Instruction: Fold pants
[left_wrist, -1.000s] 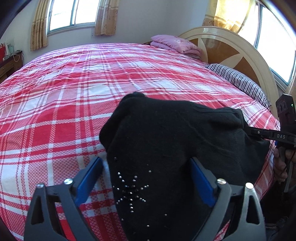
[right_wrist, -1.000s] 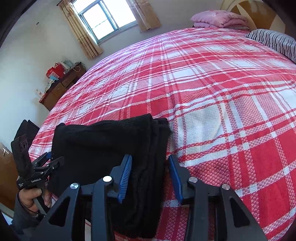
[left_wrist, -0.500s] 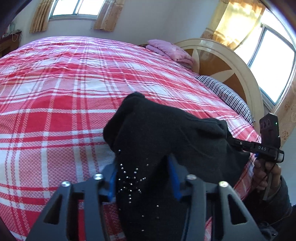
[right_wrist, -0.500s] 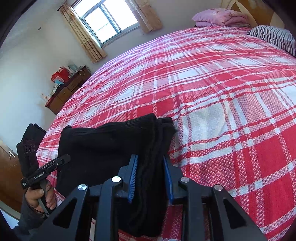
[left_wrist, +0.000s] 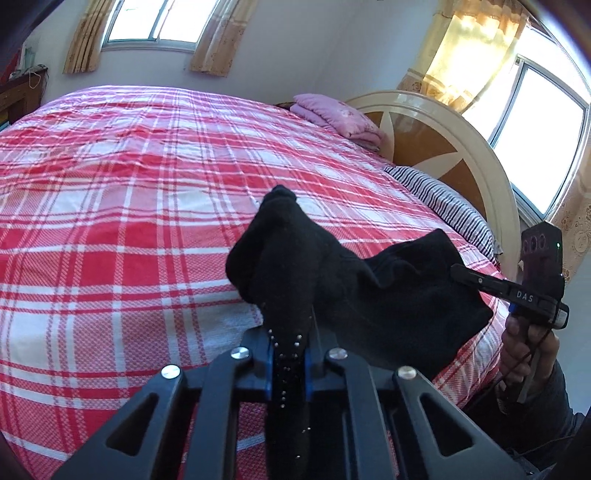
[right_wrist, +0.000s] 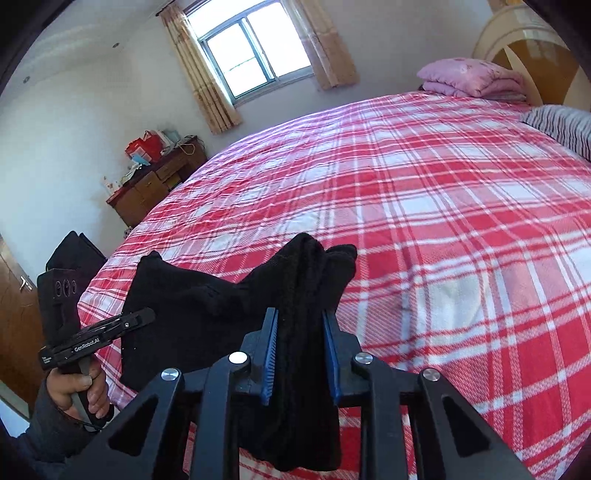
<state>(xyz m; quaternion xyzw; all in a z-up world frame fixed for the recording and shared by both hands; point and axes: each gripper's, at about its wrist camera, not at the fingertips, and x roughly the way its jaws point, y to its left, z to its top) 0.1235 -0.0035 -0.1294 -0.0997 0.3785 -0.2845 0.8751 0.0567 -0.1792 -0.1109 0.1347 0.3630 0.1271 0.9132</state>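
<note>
The folded black pants (left_wrist: 347, 280) hang lifted above the red plaid bed (left_wrist: 129, 206) near its front edge. My left gripper (left_wrist: 289, 363) is shut on one end of the pants, where small silver studs show. My right gripper (right_wrist: 300, 350) is shut on the other end, a thick bunch of black cloth (right_wrist: 303, 295). The cloth sags between the two. Each gripper shows in the other's view: the right gripper (left_wrist: 458, 272) at the right edge, the left gripper (right_wrist: 147, 315) at the left edge.
A folded pink blanket (left_wrist: 332, 118) and a striped pillow (left_wrist: 443, 199) lie by the round headboard (left_wrist: 443, 133). A wooden dresser (right_wrist: 155, 184) with red bags stands by the far wall under a window. A black bag (right_wrist: 74, 251) sits by the bed corner.
Both grippers closed on the ends of the pants, which lay flat on the bed. They then lifted the cloth, which now bunches up and sags between them.
</note>
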